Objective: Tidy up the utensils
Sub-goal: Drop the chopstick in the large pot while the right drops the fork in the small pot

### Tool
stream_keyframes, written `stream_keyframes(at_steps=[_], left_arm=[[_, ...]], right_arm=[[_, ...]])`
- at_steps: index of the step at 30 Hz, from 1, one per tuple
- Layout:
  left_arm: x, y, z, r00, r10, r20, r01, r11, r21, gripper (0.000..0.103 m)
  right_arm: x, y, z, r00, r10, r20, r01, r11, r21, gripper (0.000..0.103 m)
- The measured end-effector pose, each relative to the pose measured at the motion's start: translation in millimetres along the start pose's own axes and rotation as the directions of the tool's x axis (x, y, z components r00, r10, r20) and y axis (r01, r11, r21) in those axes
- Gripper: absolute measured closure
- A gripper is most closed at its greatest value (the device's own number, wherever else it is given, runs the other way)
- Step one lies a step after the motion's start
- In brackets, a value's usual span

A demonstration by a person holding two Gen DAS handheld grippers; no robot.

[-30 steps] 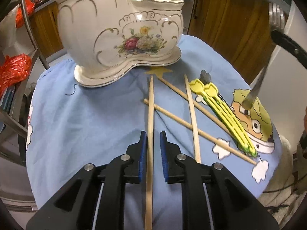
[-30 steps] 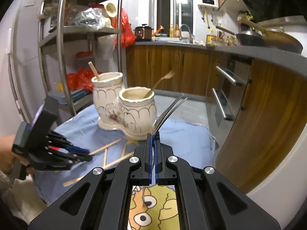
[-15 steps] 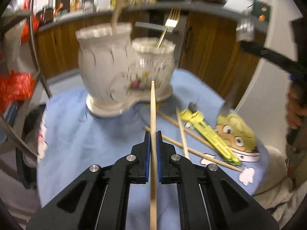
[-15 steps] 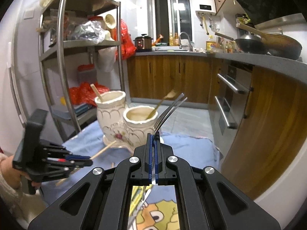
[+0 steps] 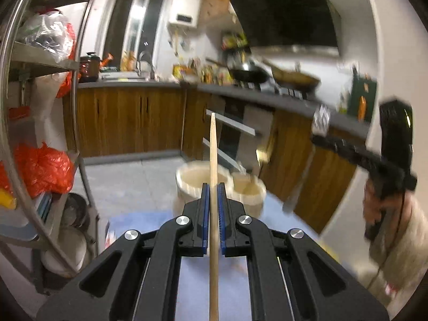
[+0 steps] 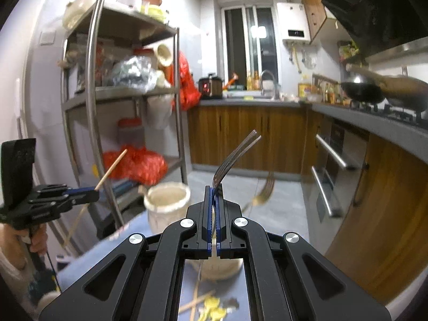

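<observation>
My left gripper (image 5: pixel 213 187) is shut on a wooden chopstick (image 5: pixel 213 147) that points up and forward, raised above the white ceramic holder (image 5: pixel 199 176). My right gripper (image 6: pixel 213 190) is shut on a silver fork (image 6: pixel 235 155), tines up, above the holder's two cups (image 6: pixel 167 200). A gold fork (image 6: pixel 263 192) stands in the nearer cup. In the right wrist view the left gripper (image 6: pixel 91 194) shows at the left with its chopstick (image 6: pixel 107 172). The right gripper (image 5: pixel 321 141) shows at the right of the left wrist view.
Loose chopsticks (image 6: pixel 196 302) and yellow tongs (image 6: pixel 214 309) lie on the blue cloth (image 6: pixel 117 243) below. A metal shelf rack (image 6: pixel 93 101) stands at the left. Wooden cabinets (image 6: pixel 246 136) and a counter with a wok (image 6: pixel 361 91) lie behind and at the right.
My left gripper closed on the chopstick and lifted it off the cloth, tilting up above the holder. My right gripper rose with the fork.
</observation>
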State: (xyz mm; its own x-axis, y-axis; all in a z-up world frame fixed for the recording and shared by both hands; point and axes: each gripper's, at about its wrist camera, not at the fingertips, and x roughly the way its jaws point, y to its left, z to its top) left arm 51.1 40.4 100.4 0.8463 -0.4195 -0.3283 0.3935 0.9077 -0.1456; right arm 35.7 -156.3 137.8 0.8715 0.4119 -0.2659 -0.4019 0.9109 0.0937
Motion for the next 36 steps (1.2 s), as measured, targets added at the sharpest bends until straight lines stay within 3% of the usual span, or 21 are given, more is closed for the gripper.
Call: stream_keyframes(at_steps=[9, 16, 21, 28, 36], left_arm=[[76.4, 30.8, 49.1, 0.987, 0.071, 0.143, -0.051, 0.989, -0.139, 0.097], [106.9, 30.7, 50.9, 0.962, 0.135, 0.239, -0.097, 0.981, -0.166, 0.097], [123.7, 24.9, 39.4, 0.967, 0.148, 0.209, -0.126, 0.985, -0.114, 0.097], [110.3, 30.0, 16.9, 0.987, 0.110, 0.116, -0.099, 0.990, -0.103, 0.097], [95.5, 33.5, -6.1, 0.993, 0.120, 0.018, -0.119, 0.991, -0.056, 0.097]], right_arm=[[36.9, -7.7, 21.0, 0.998, -0.050, 0.044, 0.048, 0.998, 0.038, 0.100], [61.5, -13.7, 5.8, 0.997, -0.072, 0.010, 0.072, 0.996, 0.043, 0.100], [75.8, -16.9, -12.5, 0.997, -0.065, -0.046, 0.068, 0.996, 0.049, 0.100], [90.0, -15.2, -34.3, 0.993, -0.044, -0.110, 0.051, 0.997, 0.065, 0.100], [96.2, -18.2, -49.2, 0.986, -0.060, -0.153, 0.073, 0.994, 0.080, 0.100]])
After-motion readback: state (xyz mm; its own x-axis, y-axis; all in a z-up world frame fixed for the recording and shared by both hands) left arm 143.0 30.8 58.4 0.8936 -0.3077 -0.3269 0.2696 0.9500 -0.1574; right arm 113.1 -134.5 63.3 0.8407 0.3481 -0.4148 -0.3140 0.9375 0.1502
